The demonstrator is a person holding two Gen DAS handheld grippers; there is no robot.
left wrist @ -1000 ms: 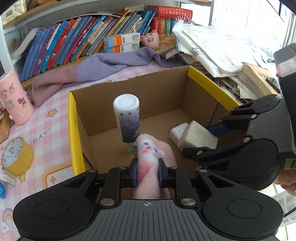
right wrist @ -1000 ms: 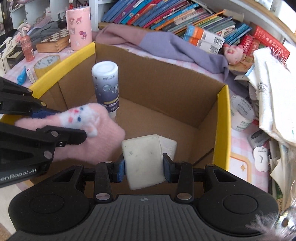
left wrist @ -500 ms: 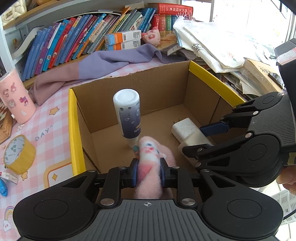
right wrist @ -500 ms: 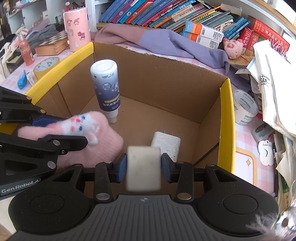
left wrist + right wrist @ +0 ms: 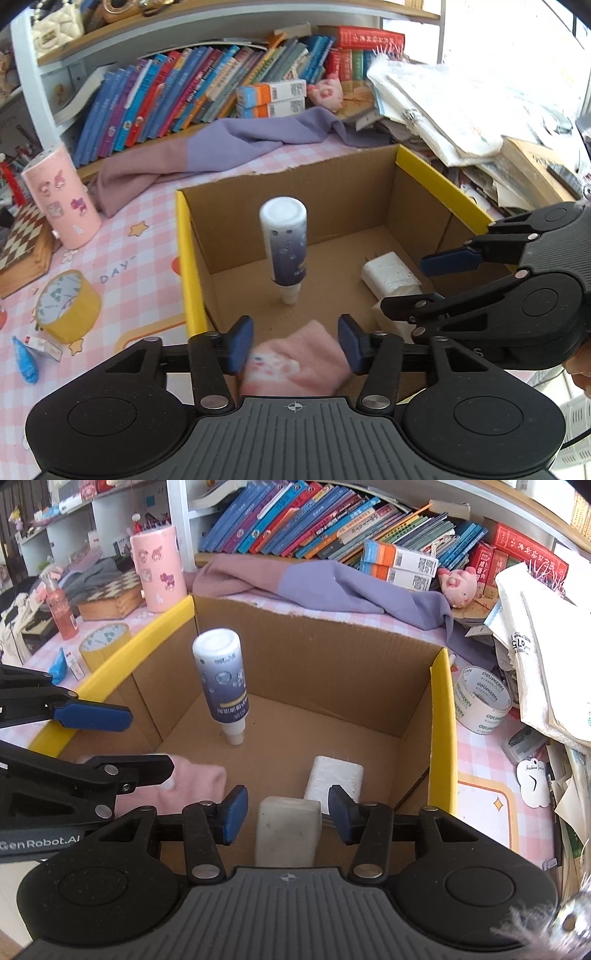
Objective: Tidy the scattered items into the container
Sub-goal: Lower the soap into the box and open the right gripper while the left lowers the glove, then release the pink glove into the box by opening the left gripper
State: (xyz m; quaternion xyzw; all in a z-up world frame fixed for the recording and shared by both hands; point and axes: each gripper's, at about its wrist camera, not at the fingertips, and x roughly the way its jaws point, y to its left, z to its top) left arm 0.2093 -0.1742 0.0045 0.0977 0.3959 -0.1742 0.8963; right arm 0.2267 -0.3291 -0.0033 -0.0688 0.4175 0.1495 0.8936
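The pink sock (image 5: 295,363) w/ a little face on it lies inside the cardboard box (image 5: 332,206), near the front wall. It looks blurry. It sits between the blue pads of the left gripper (image 5: 295,343), but the pads don't touch it. The left jaws have just been opening & now stand spread apart, w/ gaps on both sides of the sock.

Next to it, in the right wrist view, a white block (image 5: 286,830) stands on the box floor between the pads of the right gripper (image 5: 284,812). The right jaws have just been opening too. They are spread a bit & there is a small gap on each side of the block, so they pinch nothing.

Just behind the block lies a white plug (image 5: 334,779), flat on the box floor. Further back a bottle (image 5: 221,679) stands upside down on its cap, tilted a little, near the left wall of the box.

The box has yellow tape on its left & right top edges. It sits on a pink checked cloth (image 5: 122,266). Left of the box are a yellow tape roll (image 5: 66,304), a pink cup (image 5: 61,205) w/ stickers & a chess board (image 5: 22,243). Right of the box is a white tape roll (image 5: 480,705). Behind the box lie a purple & pink scarf (image 5: 229,144), a row of books (image 5: 192,88), a small pink pig toy (image 5: 458,583) & a pile of papers (image 5: 461,107).
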